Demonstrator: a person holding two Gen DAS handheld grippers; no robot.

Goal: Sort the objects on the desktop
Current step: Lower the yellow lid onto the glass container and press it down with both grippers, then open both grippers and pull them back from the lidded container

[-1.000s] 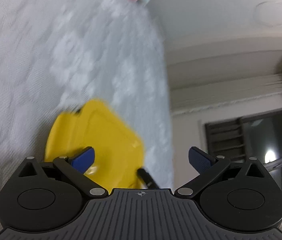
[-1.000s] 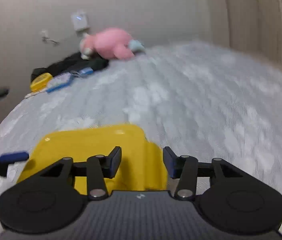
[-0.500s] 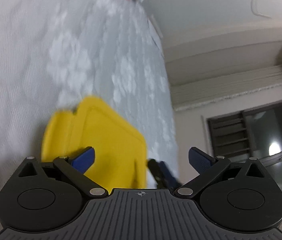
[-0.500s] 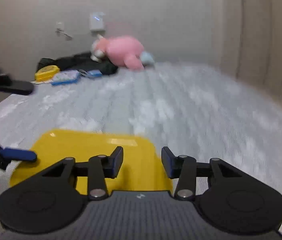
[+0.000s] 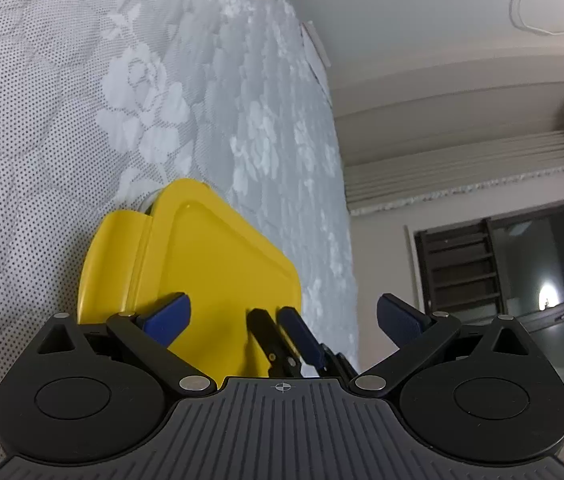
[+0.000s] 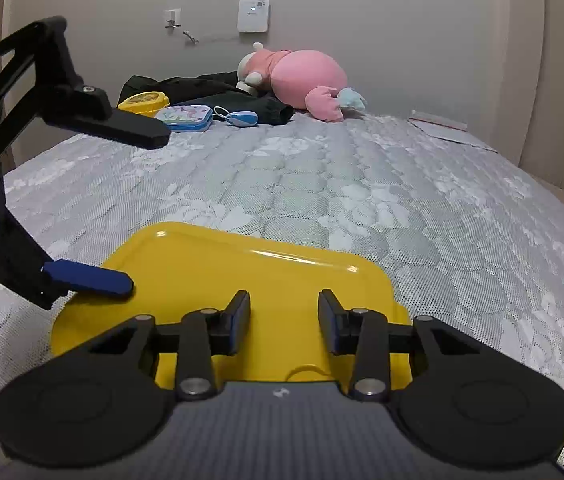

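Note:
A yellow box with a flat lid [image 6: 242, 280] lies on the grey quilted mattress [image 6: 361, 184]; it also shows in the left wrist view [image 5: 210, 264]. My right gripper [image 6: 283, 320] hovers over its near edge, jaws partly open and empty. My left gripper [image 5: 282, 314] is wide open at the box's left side, one blue fingertip [image 6: 86, 278] over the lid. The right gripper's fingers [image 5: 289, 336] show between the left jaws.
At the mattress's far end lie a pink plush toy [image 6: 301, 76], black clothing [image 6: 210, 94], a small yellow container [image 6: 144, 102], a patterned tin [image 6: 186, 117] and a blue mouse-like item [image 6: 242, 119]. Papers [image 6: 441, 126] lie far right. Wall and curtains are beyond.
Both grippers have closed in on the yellow box: the right gripper's fingers have entered the left view, and the left fingertip now sits over the lid. The views have steadied.

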